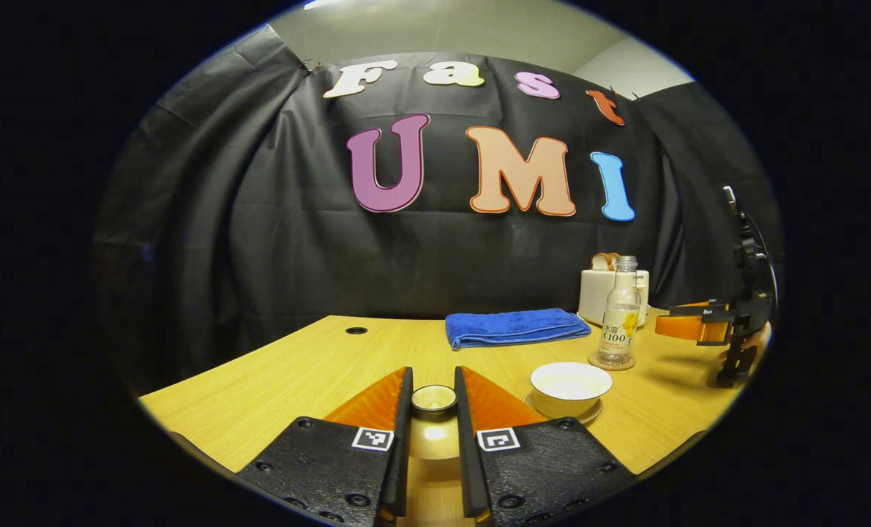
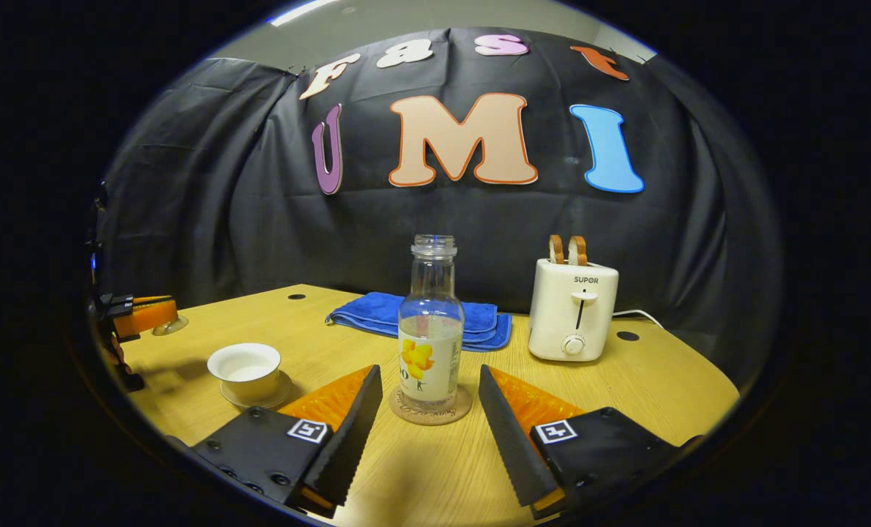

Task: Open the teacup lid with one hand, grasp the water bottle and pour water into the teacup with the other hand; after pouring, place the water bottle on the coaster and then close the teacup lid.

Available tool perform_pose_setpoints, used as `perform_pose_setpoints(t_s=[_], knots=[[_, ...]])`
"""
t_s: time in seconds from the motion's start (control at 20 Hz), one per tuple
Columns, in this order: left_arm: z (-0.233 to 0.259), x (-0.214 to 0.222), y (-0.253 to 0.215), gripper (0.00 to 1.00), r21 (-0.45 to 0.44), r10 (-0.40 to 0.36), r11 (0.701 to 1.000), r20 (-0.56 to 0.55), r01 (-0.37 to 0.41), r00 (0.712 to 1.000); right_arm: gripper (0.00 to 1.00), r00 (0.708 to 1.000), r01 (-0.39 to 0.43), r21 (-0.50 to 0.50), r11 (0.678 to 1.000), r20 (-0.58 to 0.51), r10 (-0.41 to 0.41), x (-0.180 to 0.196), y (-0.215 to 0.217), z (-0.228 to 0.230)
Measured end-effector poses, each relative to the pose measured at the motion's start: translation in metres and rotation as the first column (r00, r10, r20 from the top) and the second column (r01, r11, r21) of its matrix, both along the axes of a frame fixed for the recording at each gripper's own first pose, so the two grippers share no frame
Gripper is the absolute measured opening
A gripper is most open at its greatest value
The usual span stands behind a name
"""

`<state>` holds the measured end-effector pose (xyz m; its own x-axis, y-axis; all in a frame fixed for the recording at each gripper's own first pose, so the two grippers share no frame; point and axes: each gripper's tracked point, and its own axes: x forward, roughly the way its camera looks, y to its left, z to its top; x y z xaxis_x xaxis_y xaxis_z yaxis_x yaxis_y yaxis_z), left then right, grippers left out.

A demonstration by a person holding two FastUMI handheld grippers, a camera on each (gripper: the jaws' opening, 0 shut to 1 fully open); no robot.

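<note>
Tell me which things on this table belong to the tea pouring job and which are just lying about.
For the job:
teacup on its saucer
teacup lid, between the left tongs
water bottle, uncapped
coaster under the bottle
right tongs, open

Lying about:
blue towel, folded
toaster with two slices of toast

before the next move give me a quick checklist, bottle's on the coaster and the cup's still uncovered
1. Water bottle upright on the coaster: ok.
2. Right gripper open, fingers apart from the bottle on both sides: ok.
3. Teacup uncovered on its saucer, ready for the lid: ok.
4. Lid held between the fingers of the left gripper: ok, fingers look closed on it.
5. Lid over the teacup: not ok, the cup sits off to one side in the left gripper view.
6. Water level in the cup: cannot tell.
</note>
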<state>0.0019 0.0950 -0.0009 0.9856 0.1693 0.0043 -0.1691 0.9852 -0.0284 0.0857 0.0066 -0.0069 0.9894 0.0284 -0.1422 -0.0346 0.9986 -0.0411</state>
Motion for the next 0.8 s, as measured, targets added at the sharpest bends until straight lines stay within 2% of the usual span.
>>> perform_pose_setpoints(t_s=[0.5,0.6,0.65,0.75,0.8], knots=[[0.007,0.033,-0.044,0.27,-0.036,-0.076,0.996,0.013,0.077,0.997,0.87,1.0,-0.001,0.023,1.0,0.024,0.0,-0.013,-0.004,-0.006],[0.009,0.041,-0.056,0.27,-0.029,-0.095,0.995,0.014,0.095,0.995,0.83,0.999,0.0,0.029,1.0,0.042,-0.002,-0.016,-0.005,-0.003],[0.009,0.044,-0.062,0.27,-0.024,-0.105,0.994,0.013,0.105,0.994,0.89,0.999,0.002,0.032,0.999,0.042,-0.003,-0.015,-0.007,-0.004],[0.008,0.05,-0.074,0.27,-0.013,-0.124,0.992,0.004,0.124,0.992,0.83,0.999,0.001,0.048,0.999,0.05,-0.004,-0.016,-0.008,-0.003],[0.007,0.052,-0.08,0.27,-0.01,-0.134,0.991,-0.002,0.134,0.991,0.86,0.998,0.002,0.052,0.999,0.056,-0.005,-0.016,-0.009,-0.001]])
